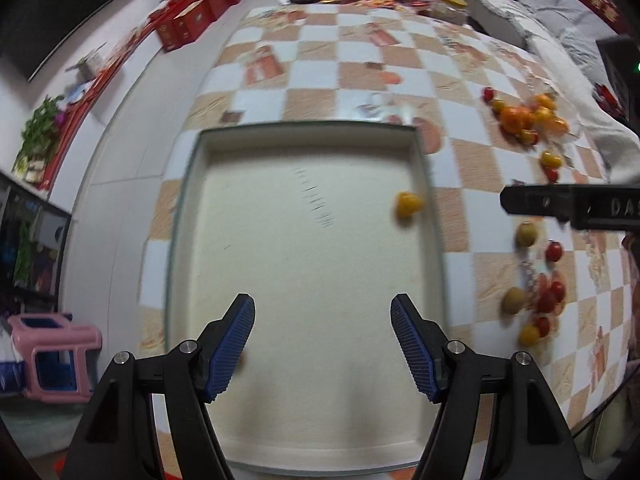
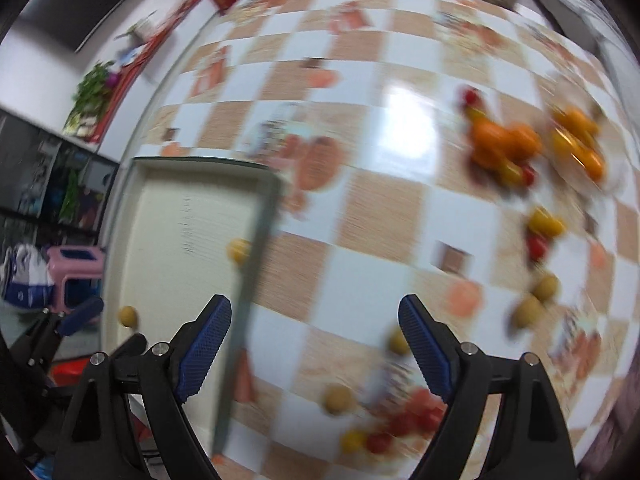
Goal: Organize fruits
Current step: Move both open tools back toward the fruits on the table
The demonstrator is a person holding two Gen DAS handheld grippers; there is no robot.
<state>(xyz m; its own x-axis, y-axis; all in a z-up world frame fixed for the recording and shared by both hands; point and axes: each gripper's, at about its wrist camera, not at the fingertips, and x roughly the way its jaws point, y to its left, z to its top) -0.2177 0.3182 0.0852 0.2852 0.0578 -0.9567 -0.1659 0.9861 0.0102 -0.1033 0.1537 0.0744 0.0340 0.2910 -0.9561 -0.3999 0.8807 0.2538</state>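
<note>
A cream tray (image 1: 304,140) with a greenish rim lies on the checked tablecloth. Inside it, a yellow fruit (image 1: 408,205) rests near the right wall, and a small brownish-yellow fruit (image 2: 128,315) lies on the floor close to my left gripper's fingertips. My left gripper (image 1: 322,336) hangs open over the tray with nothing between its blue pads. My right gripper (image 2: 316,344) is open and empty above the tray's right rim (image 2: 256,240) and the cloth beside it. Oranges (image 2: 504,144), red cherry tomatoes (image 2: 416,412) and yellowish fruits (image 2: 544,288) lie scattered to the right.
The table (image 2: 380,208) has a glass edge on the left. Beyond that edge, a pink stool (image 1: 52,356) stands on the floor. Red boxes (image 1: 192,20) and clutter sit at the far end. A grey sofa (image 1: 560,12) runs along the right. Both views are motion-blurred.
</note>
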